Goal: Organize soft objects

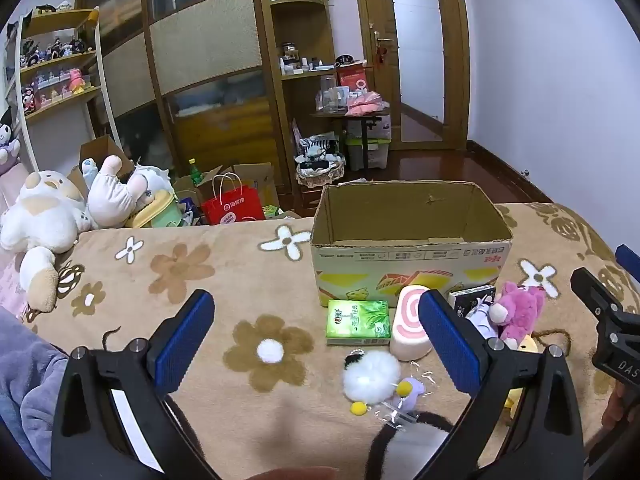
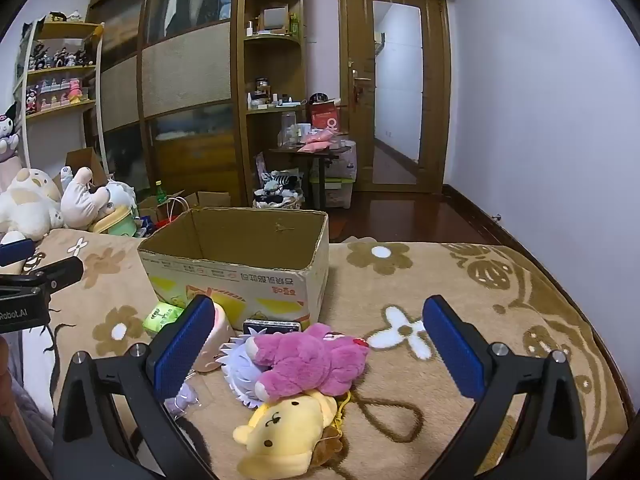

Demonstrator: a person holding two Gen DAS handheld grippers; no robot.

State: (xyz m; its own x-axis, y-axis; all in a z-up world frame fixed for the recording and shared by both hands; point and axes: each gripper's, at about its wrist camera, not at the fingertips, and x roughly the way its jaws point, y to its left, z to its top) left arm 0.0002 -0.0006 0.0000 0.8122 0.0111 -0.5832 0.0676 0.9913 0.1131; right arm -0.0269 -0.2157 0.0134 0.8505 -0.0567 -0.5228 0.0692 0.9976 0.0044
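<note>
An open cardboard box [image 1: 408, 268] [image 2: 240, 276] stands on the flowered blanket, with nothing visible inside it. In front of it lie a green tissue pack [image 1: 358, 322], a pink swirl roll cushion [image 1: 408, 326], a white fluffy pompom toy [image 1: 370, 378], a pink plush bear [image 2: 308, 358] [image 1: 516, 314] and a yellow plush dog [image 2: 286, 434]. My left gripper [image 1: 320, 336] hovers open over the blanket before the small toys. My right gripper [image 2: 320, 340] is open just above the pink bear and yellow dog, holding nothing.
Large white plush toys [image 1: 44, 216] lie at the bed's far left. Beyond the bed edge sit a red paper bag [image 1: 232, 210], boxes, a wardrobe and a door. A black-and-white furry item [image 1: 404, 444] lies near my left gripper. A person's purple sleeve [image 1: 28, 376] is at lower left.
</note>
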